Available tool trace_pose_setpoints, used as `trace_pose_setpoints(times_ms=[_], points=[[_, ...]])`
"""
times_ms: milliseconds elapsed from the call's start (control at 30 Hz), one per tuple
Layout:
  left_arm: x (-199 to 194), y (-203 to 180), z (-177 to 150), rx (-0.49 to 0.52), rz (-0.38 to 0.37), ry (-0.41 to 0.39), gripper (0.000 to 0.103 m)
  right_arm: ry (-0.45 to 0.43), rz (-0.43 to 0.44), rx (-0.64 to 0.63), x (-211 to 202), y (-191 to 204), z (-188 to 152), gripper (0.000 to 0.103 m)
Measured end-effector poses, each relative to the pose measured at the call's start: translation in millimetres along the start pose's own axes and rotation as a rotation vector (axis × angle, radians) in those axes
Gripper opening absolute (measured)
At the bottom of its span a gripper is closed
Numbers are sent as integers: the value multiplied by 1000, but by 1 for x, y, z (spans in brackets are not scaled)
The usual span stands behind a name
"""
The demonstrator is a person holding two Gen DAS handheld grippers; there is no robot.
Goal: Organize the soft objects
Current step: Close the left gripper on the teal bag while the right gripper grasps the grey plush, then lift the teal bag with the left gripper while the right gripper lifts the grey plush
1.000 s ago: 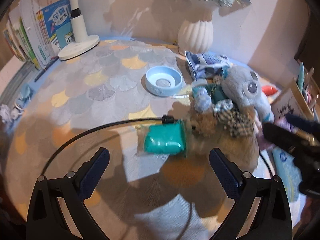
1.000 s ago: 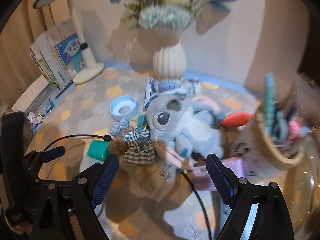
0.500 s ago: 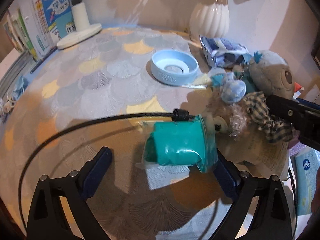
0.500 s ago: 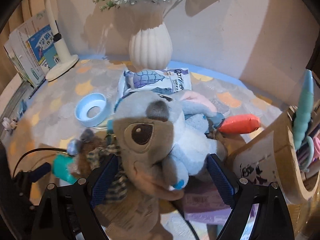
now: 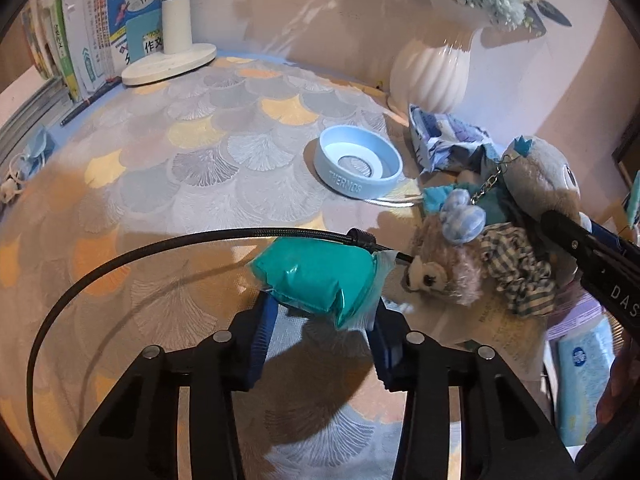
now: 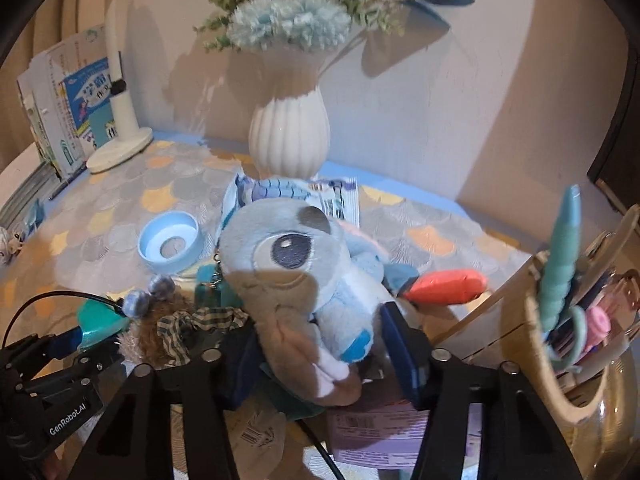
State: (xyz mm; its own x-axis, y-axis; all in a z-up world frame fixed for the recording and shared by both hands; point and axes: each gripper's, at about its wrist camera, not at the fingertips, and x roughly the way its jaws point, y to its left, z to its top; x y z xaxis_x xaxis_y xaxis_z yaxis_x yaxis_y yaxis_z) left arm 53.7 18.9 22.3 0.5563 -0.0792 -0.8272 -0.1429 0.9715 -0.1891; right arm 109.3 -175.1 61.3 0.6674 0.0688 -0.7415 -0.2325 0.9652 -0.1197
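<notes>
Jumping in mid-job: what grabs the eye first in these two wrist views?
The grey-blue plush with its big dark eye fills the right wrist view, lying between the right gripper fingers. In the left view, the left gripper pinches a teal packet over the scallop-patterned table. A white vase stands behind.

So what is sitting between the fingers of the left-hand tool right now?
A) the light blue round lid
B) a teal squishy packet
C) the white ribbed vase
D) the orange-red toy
B: in the left wrist view the teal packet lies squeezed between the two blue fingers of the left gripper, while the light blue lid and the white vase stand well behind it on the table.
</notes>
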Motion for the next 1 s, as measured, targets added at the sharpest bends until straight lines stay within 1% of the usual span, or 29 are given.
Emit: trace_pose_setpoints(times_ms=[33, 100, 267, 333, 467, 500, 533, 567, 667, 800, 867, 1000], points=[[-3, 0, 0, 2, -3, -6, 38, -23, 13, -5, -6, -1, 1, 32], [-8, 0, 1, 3, -8, -14, 37, -53, 19, -25, -14, 0, 4, 27], [-20, 0, 5, 6, -10, -42, 36, -66, 51, -21, -22, 0, 10, 25], [-27, -1, 8, 8, -19, -51, 36, -69, 78, -7, -27, -1, 12, 24], [-44, -8, 14, 39, -23, -81, 36, -111, 128, 17, -47, -4, 19, 24], [-50, -12, 17, 53, -20, -96, 30, -136, 130, 12, -57, -5, 23, 24], [-55, -14, 19, 61, -19, -108, 23, -151, 130, 9, -63, -5, 24, 24], [-60, -18, 23, 71, -23, -117, 18, -182, 132, 6, -75, -7, 28, 24], [-80, -30, 36, 86, -41, -167, 18, -243, 134, 35, -97, -14, 36, 23], [-105, -54, 49, 138, -72, -234, 18, -304, 134, 122, -131, -41, 45, 21], [-112, -65, 53, 162, -74, -255, 18, -327, 124, 138, -142, -52, 45, 19], [-123, -84, 57, 194, -115, -273, 18, -374, 70, 140, -166, -72, 43, 18]])
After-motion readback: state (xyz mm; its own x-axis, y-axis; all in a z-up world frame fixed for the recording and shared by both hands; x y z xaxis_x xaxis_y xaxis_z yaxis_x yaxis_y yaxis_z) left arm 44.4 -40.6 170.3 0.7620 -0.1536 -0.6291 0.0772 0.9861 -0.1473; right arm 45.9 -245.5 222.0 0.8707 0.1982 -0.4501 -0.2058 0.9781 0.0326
